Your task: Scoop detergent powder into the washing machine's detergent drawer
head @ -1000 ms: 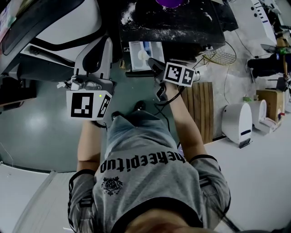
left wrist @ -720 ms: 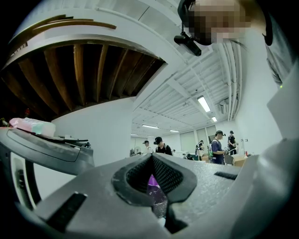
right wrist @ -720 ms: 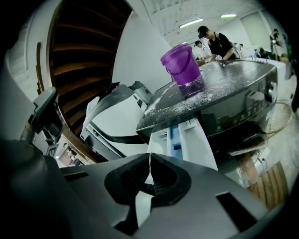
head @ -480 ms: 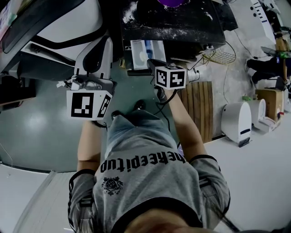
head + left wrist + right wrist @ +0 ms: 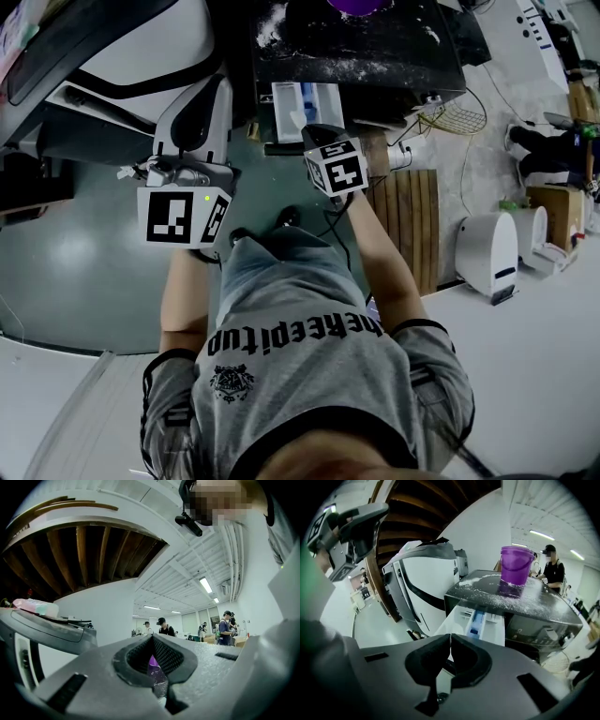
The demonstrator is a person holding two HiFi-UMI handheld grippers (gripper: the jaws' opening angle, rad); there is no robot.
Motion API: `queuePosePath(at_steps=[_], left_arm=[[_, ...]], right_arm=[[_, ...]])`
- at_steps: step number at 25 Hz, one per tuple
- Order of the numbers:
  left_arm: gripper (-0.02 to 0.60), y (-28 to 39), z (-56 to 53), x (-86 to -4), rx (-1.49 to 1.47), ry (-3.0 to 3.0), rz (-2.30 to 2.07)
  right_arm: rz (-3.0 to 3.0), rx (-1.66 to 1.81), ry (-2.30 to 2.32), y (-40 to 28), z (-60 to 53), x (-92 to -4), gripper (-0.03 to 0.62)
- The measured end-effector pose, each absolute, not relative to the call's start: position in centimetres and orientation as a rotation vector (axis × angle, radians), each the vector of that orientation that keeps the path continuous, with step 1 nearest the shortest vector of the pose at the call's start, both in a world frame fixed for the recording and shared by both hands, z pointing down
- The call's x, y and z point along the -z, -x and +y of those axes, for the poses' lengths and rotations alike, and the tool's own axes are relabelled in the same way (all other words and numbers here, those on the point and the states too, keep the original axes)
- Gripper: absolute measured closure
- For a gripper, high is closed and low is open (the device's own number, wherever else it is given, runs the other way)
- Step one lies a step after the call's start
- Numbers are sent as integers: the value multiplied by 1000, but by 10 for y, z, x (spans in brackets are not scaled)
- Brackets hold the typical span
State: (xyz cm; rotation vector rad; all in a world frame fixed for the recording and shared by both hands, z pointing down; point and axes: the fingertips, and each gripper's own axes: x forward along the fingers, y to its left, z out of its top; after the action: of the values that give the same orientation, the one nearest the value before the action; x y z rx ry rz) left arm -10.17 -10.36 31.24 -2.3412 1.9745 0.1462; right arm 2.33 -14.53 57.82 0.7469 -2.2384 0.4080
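Observation:
The washing machine's black top [image 5: 375, 47] is dusted with spilled white powder, and a purple bucket [image 5: 515, 569] stands on it. The white detergent drawer [image 5: 302, 101] is pulled out; the right gripper view shows this drawer [image 5: 476, 620] with a blue insert. My right gripper [image 5: 316, 133] hangs just in front of the drawer, and in its own view my right gripper [image 5: 450, 641] is shut with nothing seen between the pads. My left gripper [image 5: 197, 117] stays left of the drawer and points upward. In its own view my left gripper [image 5: 152, 641] is shut on a purple scoop [image 5: 153, 666], of which only a sliver shows.
A second white machine [image 5: 122, 66] stands at the left. Right of me lie a wooden slat board [image 5: 412, 225], a wire rack [image 5: 455, 117] and a white appliance [image 5: 489, 248]. Several people stand far off in the left gripper view.
My right gripper has moved left and slightly closer to the drawer's front, its marker cube turning as it went. The left gripper has stayed put.

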Motion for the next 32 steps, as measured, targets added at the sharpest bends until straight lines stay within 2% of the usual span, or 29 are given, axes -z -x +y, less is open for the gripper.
queuePosePath(at_steps=[12, 32], left_arm=[[578, 101, -100, -314, -156, 2338, 1978], [578, 103, -100, -310, -162, 2335, 1979]], right_arm=[[-2150, 32, -608, -13, -132, -583, 588], [-2133, 87, -577, -10, -130, -582, 588]])
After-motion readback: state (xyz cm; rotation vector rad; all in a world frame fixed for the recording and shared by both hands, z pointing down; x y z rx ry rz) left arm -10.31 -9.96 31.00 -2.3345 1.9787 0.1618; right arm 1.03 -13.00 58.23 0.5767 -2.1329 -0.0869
